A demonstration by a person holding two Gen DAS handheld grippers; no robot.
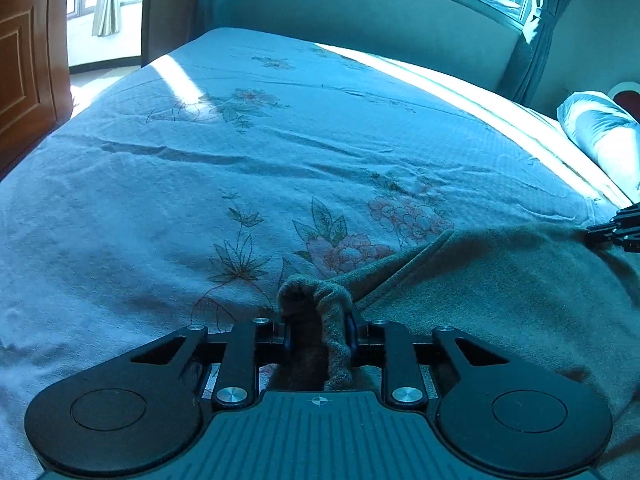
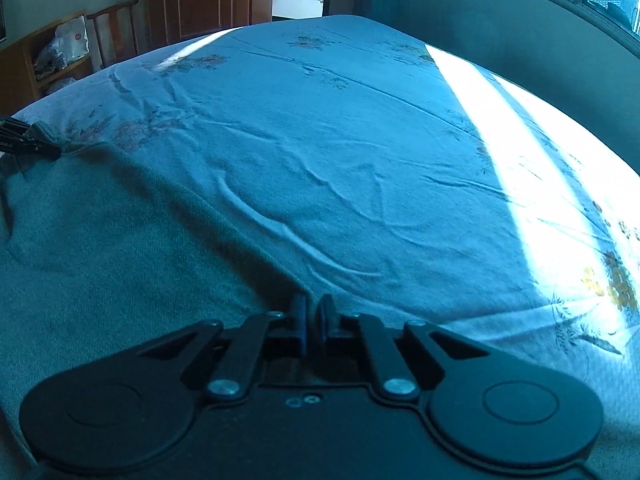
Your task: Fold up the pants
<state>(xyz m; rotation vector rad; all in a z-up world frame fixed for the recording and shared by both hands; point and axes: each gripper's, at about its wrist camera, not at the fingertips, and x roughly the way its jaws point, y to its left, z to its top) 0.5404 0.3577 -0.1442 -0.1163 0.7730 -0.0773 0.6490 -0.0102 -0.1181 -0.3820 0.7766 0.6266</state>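
Observation:
Grey-green pants (image 1: 500,280) lie spread on the bed, at the lower right of the left wrist view and the lower left of the right wrist view (image 2: 100,248). My left gripper (image 1: 318,320) is shut on a bunched corner of the pants, which sticks up between its fingers. My right gripper (image 2: 313,312) has its fingers nearly together at the pants' edge; the cloth between them is hidden. Each gripper shows small in the other view: the right gripper (image 1: 616,232) and the left gripper (image 2: 28,140), both pinching the same upper edge of the pants.
The bed has a pale floral sheet (image 1: 240,152) with wrinkles and a bright sunlit strip (image 2: 540,184). A padded headboard (image 1: 360,12), a pillow (image 1: 604,132), a wooden door (image 1: 20,60) and a wooden shelf with bags (image 2: 60,52) stand around it.

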